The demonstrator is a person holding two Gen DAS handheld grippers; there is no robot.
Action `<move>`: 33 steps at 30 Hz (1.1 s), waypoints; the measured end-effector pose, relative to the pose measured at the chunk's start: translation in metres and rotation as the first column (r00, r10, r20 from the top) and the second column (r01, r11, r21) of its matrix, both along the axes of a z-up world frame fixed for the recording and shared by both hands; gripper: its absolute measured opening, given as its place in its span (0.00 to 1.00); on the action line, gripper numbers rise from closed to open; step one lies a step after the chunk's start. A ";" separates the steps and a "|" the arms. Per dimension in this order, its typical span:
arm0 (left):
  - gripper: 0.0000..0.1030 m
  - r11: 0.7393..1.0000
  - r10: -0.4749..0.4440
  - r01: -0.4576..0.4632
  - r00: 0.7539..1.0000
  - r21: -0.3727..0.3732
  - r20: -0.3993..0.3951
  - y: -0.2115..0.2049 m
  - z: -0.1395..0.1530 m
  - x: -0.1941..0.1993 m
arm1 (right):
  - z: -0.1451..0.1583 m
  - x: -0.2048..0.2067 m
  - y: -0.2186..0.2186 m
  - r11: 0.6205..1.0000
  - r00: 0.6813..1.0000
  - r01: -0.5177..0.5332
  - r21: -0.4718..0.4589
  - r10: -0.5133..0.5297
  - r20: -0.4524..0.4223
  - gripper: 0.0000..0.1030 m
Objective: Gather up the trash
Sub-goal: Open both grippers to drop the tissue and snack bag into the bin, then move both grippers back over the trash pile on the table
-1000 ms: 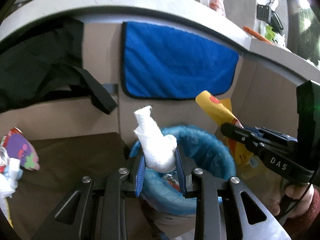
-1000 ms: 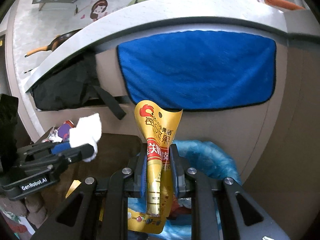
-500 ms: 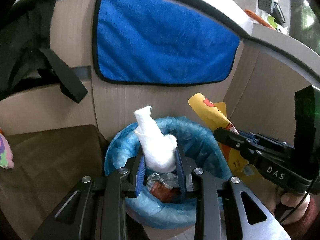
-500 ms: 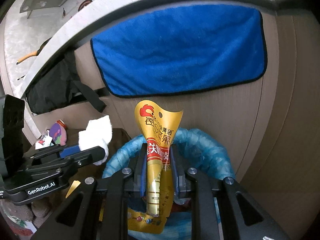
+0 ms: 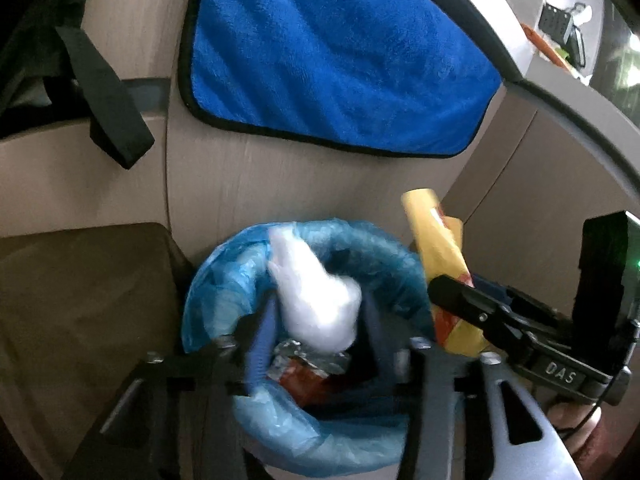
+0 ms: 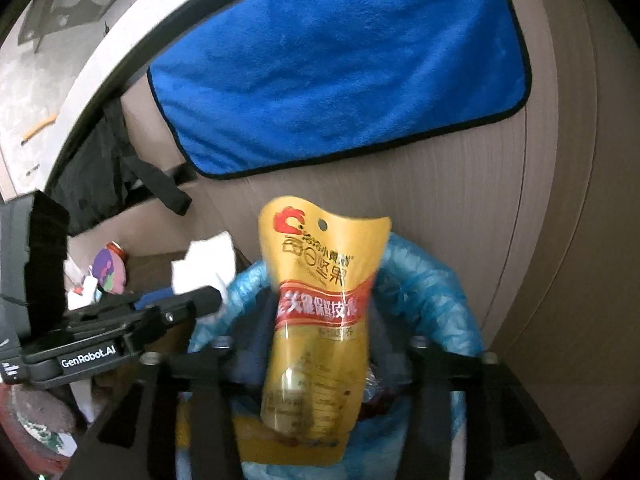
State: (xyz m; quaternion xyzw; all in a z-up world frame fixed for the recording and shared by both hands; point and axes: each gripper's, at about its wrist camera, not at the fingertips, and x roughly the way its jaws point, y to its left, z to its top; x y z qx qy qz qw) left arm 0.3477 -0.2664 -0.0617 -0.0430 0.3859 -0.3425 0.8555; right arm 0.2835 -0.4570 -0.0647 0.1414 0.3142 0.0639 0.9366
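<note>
Both drops are happening at once here. The left hand-held gripper (image 5: 316, 332) has its jaws opening, and the crumpled white tissue (image 5: 312, 296) sits loose between them right over the bin (image 5: 224, 280), so it's basically let go. Same on the other side: the right hand-held gripper (image 6: 316, 344) is opening around the yellow snack pouch (image 6: 320, 312), which hangs above the bin mouth.

The pouch worries me. It's a tall, stiff, glossy foil thing, and from the left view it sits close to the bin's right rim, so it could tip against the edge and slide out. The tissue is soft and light and might cling to a pad. The bin liner is thin, wrinkly blue plastic, with foil scraps already inside.
</note>
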 end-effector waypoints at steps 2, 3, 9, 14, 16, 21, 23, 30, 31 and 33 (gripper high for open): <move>0.55 1.000 0.005 -0.005 1.000 -0.024 -0.005 0.006 0.002 0.001 | 0.001 -0.001 0.000 1.000 1.000 0.009 0.007 -0.009 0.010 0.58; 0.57 1.000 0.008 -0.009 1.000 -0.030 -0.008 0.008 0.003 0.001 | 0.001 -0.002 0.000 1.000 1.000 0.015 0.004 -0.015 0.016 0.58; 0.62 0.997 0.052 -0.052 0.999 -0.065 -0.002 0.031 0.020 -0.001 | 0.005 -0.005 0.004 1.000 1.000 0.025 0.001 -0.025 0.003 0.60; 0.62 0.993 0.095 -0.092 0.995 -0.078 0.026 0.062 0.037 -0.012 | 0.015 -0.007 0.008 1.000 1.000 0.028 -0.008 -0.028 0.012 0.81; 0.62 0.991 0.106 -0.102 0.994 -0.080 0.039 0.072 0.042 -0.016 | 0.019 -0.006 0.012 1.000 0.999 0.028 -0.014 -0.027 0.018 0.87; 0.62 0.988 0.137 -0.130 0.987 -0.078 0.089 0.100 0.057 -0.028 | 0.028 -0.011 0.019 0.999 0.999 0.030 -0.021 -0.030 0.037 0.88; 0.62 0.987 0.148 -0.141 0.983 -0.072 0.107 0.111 0.062 -0.032 | 0.034 -0.016 0.025 0.999 0.999 0.027 -0.031 -0.025 0.048 0.88; 0.62 0.966 0.251 -0.257 0.949 0.005 0.193 0.186 0.069 -0.061 | 0.060 -0.034 0.056 0.995 0.996 0.034 -0.091 -0.025 0.089 0.88; 0.62 0.961 0.269 -0.278 0.942 0.017 0.199 0.197 0.068 -0.065 | 0.063 -0.037 0.063 0.994 0.995 0.033 -0.106 -0.022 0.101 0.88; 0.62 0.943 0.314 -0.330 0.925 0.045 0.212 0.226 0.066 -0.074 | 0.067 -0.043 0.081 0.991 0.992 0.021 -0.134 -0.004 0.124 0.88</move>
